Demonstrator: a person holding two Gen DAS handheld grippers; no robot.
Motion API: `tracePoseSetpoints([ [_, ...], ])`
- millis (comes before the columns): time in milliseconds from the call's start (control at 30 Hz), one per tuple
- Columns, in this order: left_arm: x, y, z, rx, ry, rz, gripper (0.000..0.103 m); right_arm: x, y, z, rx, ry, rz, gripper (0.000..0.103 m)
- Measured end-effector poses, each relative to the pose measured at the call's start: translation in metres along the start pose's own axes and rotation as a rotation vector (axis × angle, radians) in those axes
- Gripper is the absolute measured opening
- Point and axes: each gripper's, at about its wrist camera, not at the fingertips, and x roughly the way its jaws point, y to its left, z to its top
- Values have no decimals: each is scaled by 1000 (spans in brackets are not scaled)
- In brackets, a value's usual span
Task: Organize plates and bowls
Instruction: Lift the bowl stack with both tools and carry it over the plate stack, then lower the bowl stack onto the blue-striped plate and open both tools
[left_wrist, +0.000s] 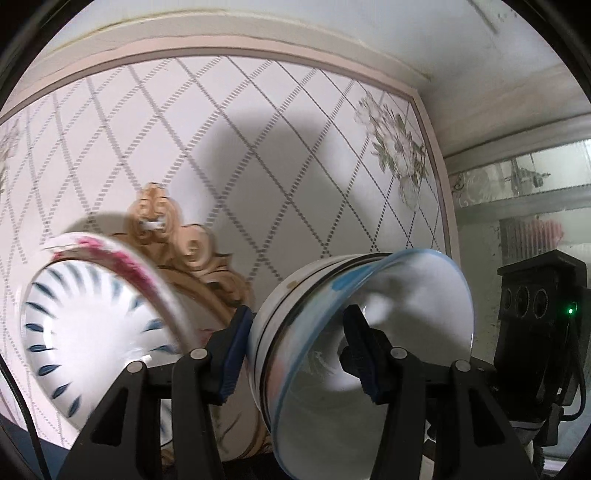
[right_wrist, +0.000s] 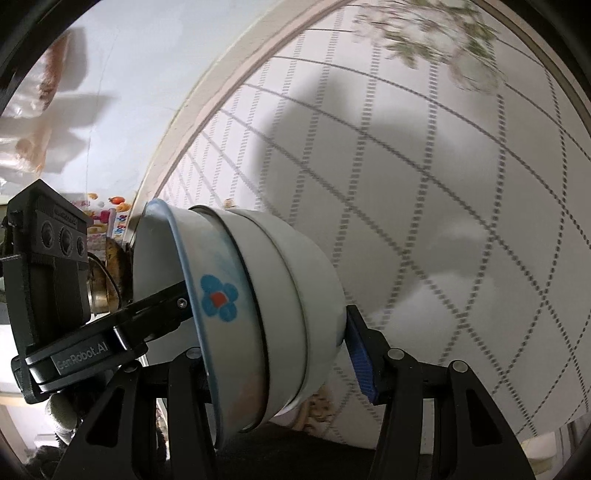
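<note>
A stack of nested white bowls (left_wrist: 332, 332), the top one with a blue rim and a blue flower, is held tilted on its side in the air. My left gripper (left_wrist: 299, 354) is shut on the stack's wall, one finger inside the top bowl, one outside. My right gripper (right_wrist: 280, 350) is shut on the same stack (right_wrist: 258, 317), one finger hidden inside the bowls, the other against the bottom bowl. The left gripper also shows in the right wrist view (right_wrist: 122, 328). A plate with blue dashes and a red rim pattern (left_wrist: 92, 325) is at the left.
A white wall panel with a grey diamond pattern (left_wrist: 258, 147) fills the background. A carved wooden chair back (left_wrist: 184, 251) stands behind the plate. The other gripper's black camera housing (left_wrist: 539, 295) is at the right. A window with frosted glass (left_wrist: 535, 184) is far right.
</note>
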Motion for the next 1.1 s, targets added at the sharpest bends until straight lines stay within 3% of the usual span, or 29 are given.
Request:
tracePoseSetpoints([
  [300,-52,78,-17,-60,-37,16,49,38,76,-15,-59,31,34,55],
  [600,-68,157,-32,-149,-44,32,49,108,133,-27,-98,114,55,55],
  [1100,-52,184,-30,-165,-28,25,49,148,141,-25,-100,131,-12,55],
])
